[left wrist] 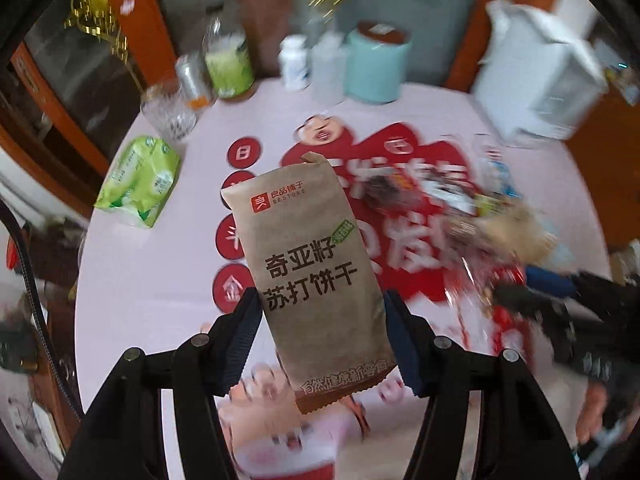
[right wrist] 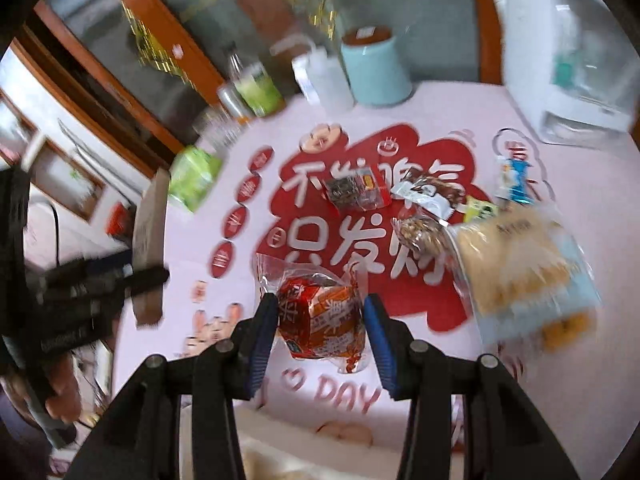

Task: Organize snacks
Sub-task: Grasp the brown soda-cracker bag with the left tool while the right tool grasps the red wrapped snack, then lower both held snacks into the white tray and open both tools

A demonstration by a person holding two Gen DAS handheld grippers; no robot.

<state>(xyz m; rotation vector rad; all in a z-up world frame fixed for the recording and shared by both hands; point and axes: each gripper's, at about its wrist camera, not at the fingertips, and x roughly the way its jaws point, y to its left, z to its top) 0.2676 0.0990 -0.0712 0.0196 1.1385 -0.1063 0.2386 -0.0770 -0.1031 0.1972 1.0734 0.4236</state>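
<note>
**Both grippers hold a snack above the printed table**

The left gripper is closed about halfway onto a brown paper cracker packet, its pads pressing the packet's two long sides. The packet stands tilted and clear of the table; its top corner leans toward the far side and its serrated bottom edge hangs between the fingers.

The right gripper is closed narrowly on a red-and-orange wrapped snack, whose clear wrapper edges stick out above and below the pads.

Beyond it the remaining snacks lie in a cluster on the red print: a small dark packet, a white-and-brown packet, a clear nut pack and a large pale biscuit bag near the right edge. The left and near parts of the cloth lie open.

A green tissue pack sits by the left rim. Bottles, a glass and a mint-green canister line the far edge, with a white appliance at the far right corner.
</note>
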